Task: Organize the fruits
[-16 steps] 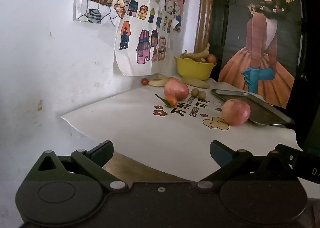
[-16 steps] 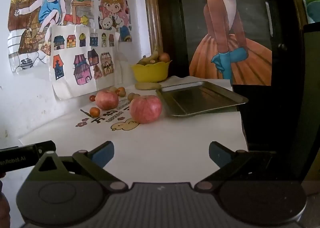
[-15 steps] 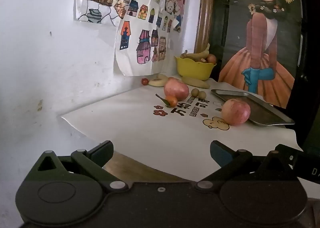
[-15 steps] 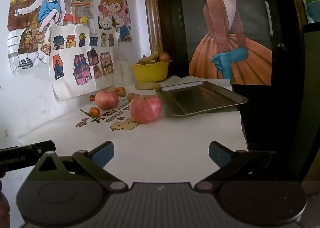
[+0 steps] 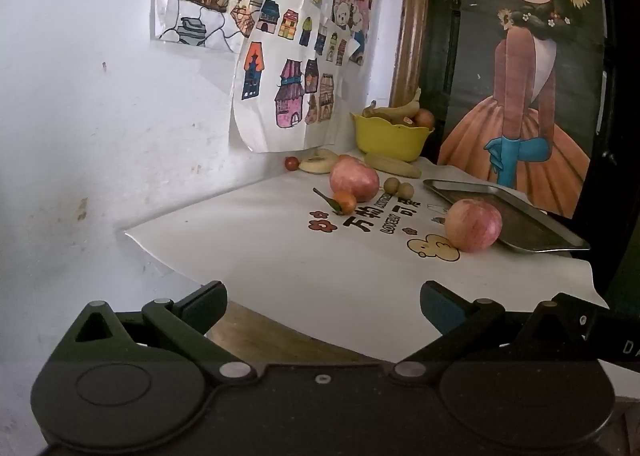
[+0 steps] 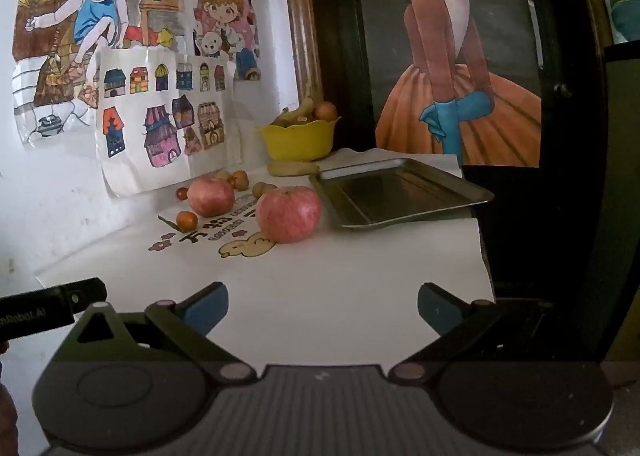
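Both the left gripper [image 5: 323, 304] and right gripper [image 6: 323, 304] are held wide open and empty above a white printed mat [image 6: 320, 280]. Two red apples [image 6: 289, 213] [image 6: 211, 196] and small fruits are scattered beside an empty metal tray [image 6: 400, 191]; a yellow fruit bowl [image 6: 298, 139] is placed behind.

You have two red apples [image 6: 288, 212] [image 6: 210, 196], one metal tray [image 6: 400, 191], one yellow bowl [image 6: 298, 139], two longans [image 5: 398, 187] and one small orange fruit [image 5: 345, 201].
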Demonstrator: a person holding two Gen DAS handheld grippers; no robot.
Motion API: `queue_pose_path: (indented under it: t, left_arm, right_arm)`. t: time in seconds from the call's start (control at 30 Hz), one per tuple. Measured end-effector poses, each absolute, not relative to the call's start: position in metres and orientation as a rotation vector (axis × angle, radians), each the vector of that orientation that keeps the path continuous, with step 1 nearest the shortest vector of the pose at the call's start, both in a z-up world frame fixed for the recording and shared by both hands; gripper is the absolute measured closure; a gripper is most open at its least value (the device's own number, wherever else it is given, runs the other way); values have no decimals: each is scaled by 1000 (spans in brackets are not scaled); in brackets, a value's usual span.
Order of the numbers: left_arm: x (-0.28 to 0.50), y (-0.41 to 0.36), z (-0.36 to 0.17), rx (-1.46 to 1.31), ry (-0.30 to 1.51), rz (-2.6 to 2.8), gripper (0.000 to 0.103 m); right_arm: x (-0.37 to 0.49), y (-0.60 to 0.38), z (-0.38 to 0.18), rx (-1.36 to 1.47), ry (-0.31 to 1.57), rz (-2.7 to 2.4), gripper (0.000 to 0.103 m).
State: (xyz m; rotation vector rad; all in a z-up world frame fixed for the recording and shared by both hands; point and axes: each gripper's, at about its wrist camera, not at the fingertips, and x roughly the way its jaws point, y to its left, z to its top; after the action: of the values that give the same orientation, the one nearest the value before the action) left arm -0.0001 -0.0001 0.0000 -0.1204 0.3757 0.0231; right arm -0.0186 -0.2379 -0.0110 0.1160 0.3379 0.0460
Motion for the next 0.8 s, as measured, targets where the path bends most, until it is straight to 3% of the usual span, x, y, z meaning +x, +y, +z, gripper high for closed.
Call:
queue_pose_path:
  t: [0.8]
  left_arm:
    - [-1, 0, 0, -119, 379, 28, 1]
  right_arm:
    - [-20, -236, -12, 113, 349, 49, 0]
